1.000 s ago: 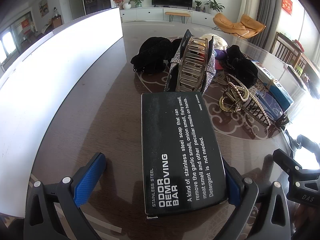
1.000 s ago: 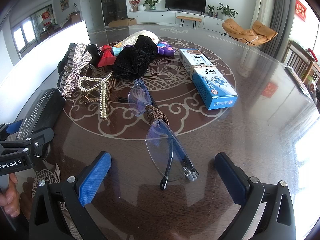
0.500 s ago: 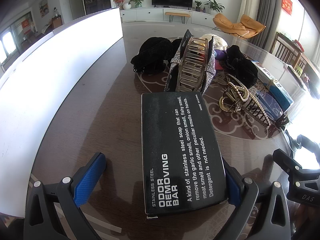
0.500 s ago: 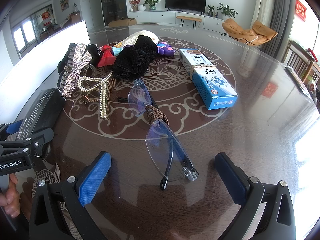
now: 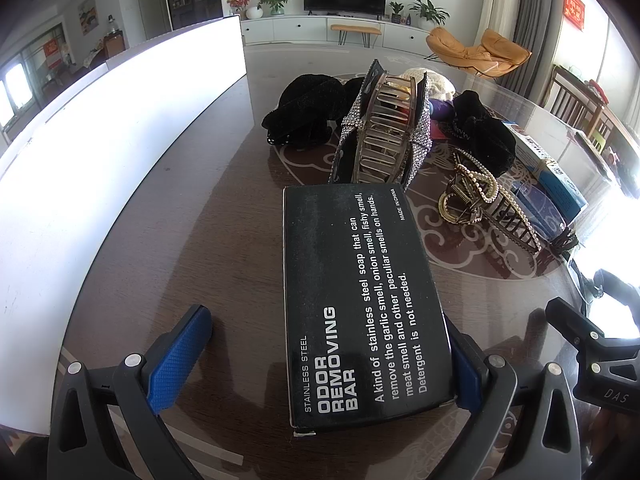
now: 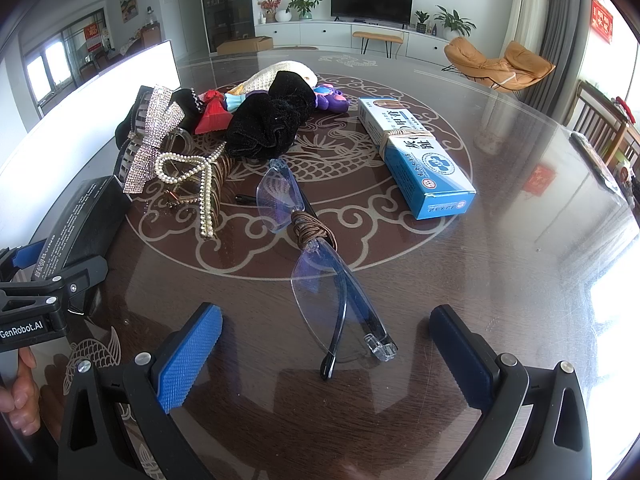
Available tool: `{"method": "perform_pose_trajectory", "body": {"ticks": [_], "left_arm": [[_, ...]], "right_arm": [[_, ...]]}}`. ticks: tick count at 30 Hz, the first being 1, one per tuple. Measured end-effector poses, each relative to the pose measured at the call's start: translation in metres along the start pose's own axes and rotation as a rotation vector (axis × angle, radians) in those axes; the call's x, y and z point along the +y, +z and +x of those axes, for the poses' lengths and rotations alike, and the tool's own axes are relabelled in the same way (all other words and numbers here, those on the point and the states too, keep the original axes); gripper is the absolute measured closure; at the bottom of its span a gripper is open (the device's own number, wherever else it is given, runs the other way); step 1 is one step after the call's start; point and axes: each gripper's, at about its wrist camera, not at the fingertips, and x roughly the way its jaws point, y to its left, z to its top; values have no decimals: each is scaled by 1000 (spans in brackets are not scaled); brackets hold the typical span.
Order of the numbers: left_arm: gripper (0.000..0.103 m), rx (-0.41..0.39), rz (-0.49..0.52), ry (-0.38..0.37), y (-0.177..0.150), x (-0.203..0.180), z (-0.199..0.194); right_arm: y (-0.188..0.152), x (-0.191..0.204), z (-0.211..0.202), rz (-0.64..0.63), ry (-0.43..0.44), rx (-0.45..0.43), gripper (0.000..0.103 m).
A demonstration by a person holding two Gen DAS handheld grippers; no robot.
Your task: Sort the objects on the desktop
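A black box (image 5: 360,300) printed "ODOR REMOVING BAR" lies flat on the table between the fingers of my left gripper (image 5: 324,324). That gripper is open: its right pad touches the box's right edge and its left pad stands well apart. In the right wrist view, folded blue-tinted glasses (image 6: 320,268) with a brown hair tie (image 6: 312,234) around the bridge lie between the wide-open fingers of my right gripper (image 6: 326,316), which touch nothing. A blue carton (image 6: 416,160) sits further back on the right. The black box (image 6: 80,220) shows at the left edge.
Beyond the black box lie a rhinestone hair claw (image 5: 384,128), a pearl claw clip (image 5: 480,196) and black scrunchies (image 5: 304,112). A tall white panel (image 5: 100,152) runs along the left side of the glass table (image 6: 520,260). A hand (image 6: 20,392) holds the left gripper's handle.
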Motion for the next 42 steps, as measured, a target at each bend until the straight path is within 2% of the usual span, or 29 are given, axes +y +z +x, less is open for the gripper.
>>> {"method": "perform_pose_trajectory", "body": {"ticks": [42], "left_arm": [[0,-2,0,1,-4,0,-1]], "right_arm": [[0,0,0,0,0,0,0]]}}
